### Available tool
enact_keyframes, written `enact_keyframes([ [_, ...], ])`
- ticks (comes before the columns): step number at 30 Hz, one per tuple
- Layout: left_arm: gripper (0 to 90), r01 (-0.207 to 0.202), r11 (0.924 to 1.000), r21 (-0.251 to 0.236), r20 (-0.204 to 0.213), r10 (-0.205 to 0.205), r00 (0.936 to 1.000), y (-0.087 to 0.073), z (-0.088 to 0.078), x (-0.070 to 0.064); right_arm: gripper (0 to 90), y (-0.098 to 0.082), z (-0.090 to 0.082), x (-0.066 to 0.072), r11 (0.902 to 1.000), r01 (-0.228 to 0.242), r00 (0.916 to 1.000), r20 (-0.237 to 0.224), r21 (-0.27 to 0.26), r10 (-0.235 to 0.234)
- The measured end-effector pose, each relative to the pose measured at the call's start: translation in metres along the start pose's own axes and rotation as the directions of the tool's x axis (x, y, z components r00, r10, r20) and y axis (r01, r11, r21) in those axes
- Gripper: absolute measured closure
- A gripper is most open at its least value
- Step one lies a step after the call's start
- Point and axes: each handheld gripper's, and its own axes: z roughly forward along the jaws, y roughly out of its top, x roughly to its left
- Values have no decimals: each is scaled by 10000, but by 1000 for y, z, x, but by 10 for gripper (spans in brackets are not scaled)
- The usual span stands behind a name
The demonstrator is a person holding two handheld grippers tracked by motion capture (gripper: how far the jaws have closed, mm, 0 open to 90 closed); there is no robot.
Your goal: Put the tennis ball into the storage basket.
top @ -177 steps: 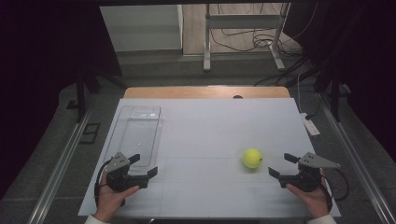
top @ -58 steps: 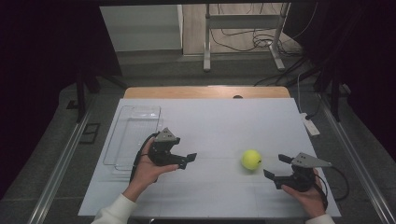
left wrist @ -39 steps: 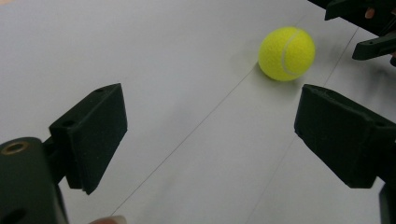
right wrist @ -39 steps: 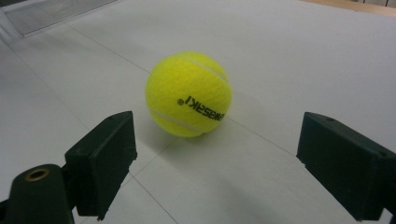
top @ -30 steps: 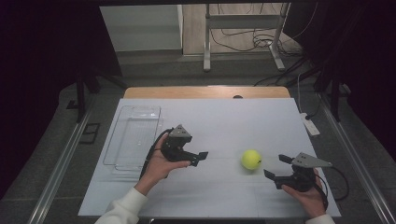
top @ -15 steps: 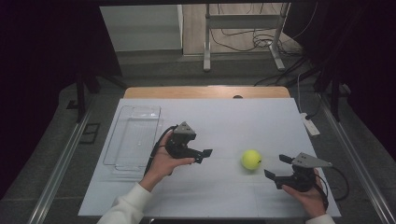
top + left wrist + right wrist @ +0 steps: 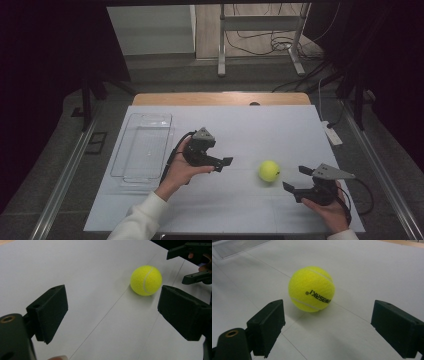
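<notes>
Yellow tennis ball (image 7: 269,171) resting on the white table cover (image 7: 250,125), between the two grippers, touched by neither. Printed black lettering and a pale seam on its felt, seen from the right gripper view (image 7: 311,289).

Ahead of the left gripper (image 7: 226,161), near but clearly apart, slightly toward its right-hand jaw in the left gripper view (image 7: 146,280). Jaws of this gripper spread wide, nothing between the pads, only bare table cover below. Held above the surface by the left hand (image 7: 181,167), white sleeve (image 7: 137,222) coming in from the lower edge.

Ahead of the right gripper (image 7: 297,179) as well, closer to it, sitting a little toward its left-hand jaw. Jaws here also spread wide and empty, ball beyond the tips and not between them. Right hand (image 7: 330,205) low on the table near the front edge, grey three-cornered plate on top of the gripper, cable trailing to the side. Same gripper visible far off in the left gripper view, behind the ball (image 7: 193,263).

Behind the left gripper, on its far side from the ball, a clear plastic tray (image 7: 131,150), empty, lying flat near the left border of the cover. Thin seam lines (image 7: 100,322) crossing the cover under both grippers.
</notes>
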Motion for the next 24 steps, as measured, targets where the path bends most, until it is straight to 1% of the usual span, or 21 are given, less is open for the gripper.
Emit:
enact_keyframes([
  [16, 107, -173, 9998, 69, 157, 172, 9997, 15, 13, -5, 119, -1, 0, -1, 10000, 8, 10000, 12, 20, -8],
  [24, 106, -144, 9999, 77, 216, 142, 9997, 20, 19, -6, 119, -1, 0, -1, 10000, -29, 10000, 31, 23, 29],
])
